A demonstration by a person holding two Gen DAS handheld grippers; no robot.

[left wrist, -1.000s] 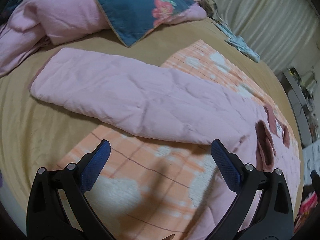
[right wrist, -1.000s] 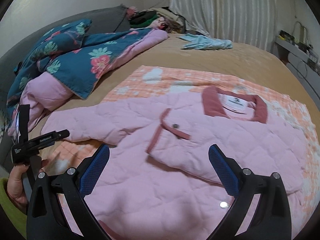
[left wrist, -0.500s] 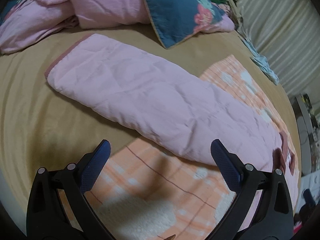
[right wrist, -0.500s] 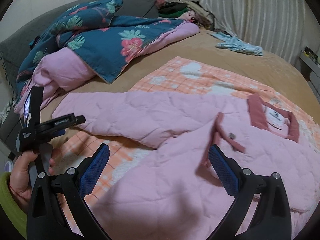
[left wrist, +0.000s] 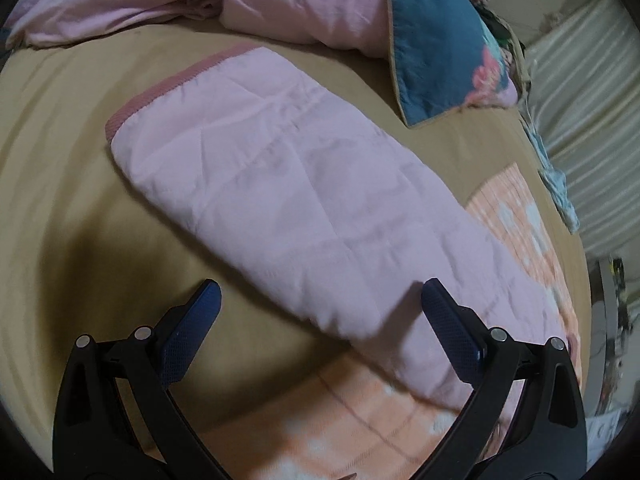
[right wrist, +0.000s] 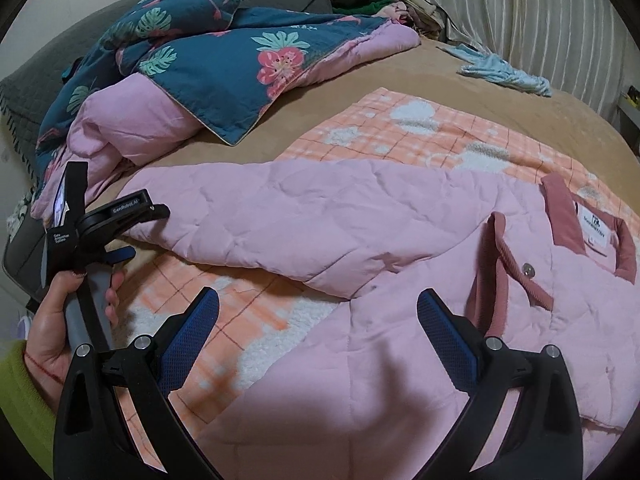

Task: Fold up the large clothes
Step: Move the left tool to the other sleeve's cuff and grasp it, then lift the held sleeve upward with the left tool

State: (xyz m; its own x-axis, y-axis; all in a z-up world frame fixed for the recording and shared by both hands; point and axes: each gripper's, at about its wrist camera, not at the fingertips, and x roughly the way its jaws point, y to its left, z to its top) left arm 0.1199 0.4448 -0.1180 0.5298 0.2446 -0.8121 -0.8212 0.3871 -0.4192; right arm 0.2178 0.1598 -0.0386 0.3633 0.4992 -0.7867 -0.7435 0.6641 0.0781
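Your left tool [left wrist: 320,304] has swung out along the sleeve [left wrist: 280,184] over the last second. A second ago it looked down on the orange plaid blanket [left wrist: 360,420] with the sleeve lying across the top of its view; now the sleeve fills the middle of the view, running from the ribbed cuff [left wrist: 160,92] at 10 o'clock down to 4 o'clock, and its near edge lies between the two wide-open fingers. The tool holds nothing yet.

Your right tool [right wrist: 318,308] has panned toward 9 o'clock too. The collar [right wrist: 560,216] of the pink quilted jacket [right wrist: 400,360], near the centre a second ago, now sits at 3 o'clock, and your left hand [right wrist: 60,320] with its tool shows at 8 o'clock, close to the cuff end of the sleeve. This tool is also spread wide and empty, hovering over the jacket body.

The jacket lies front-up on the plaid blanket on the bed [right wrist: 400,72], sleeve stretched straight out toward the floral duvet [right wrist: 224,48] at 11 o'clock, cuff end resting on the tan sheet. Nothing is folded yet, as far as the right view shows. The move suggests you are lining up for the first fold, bringing this sleeve across the body. Judging by the padding, pinch near the cuff, where the fabric is thinner.
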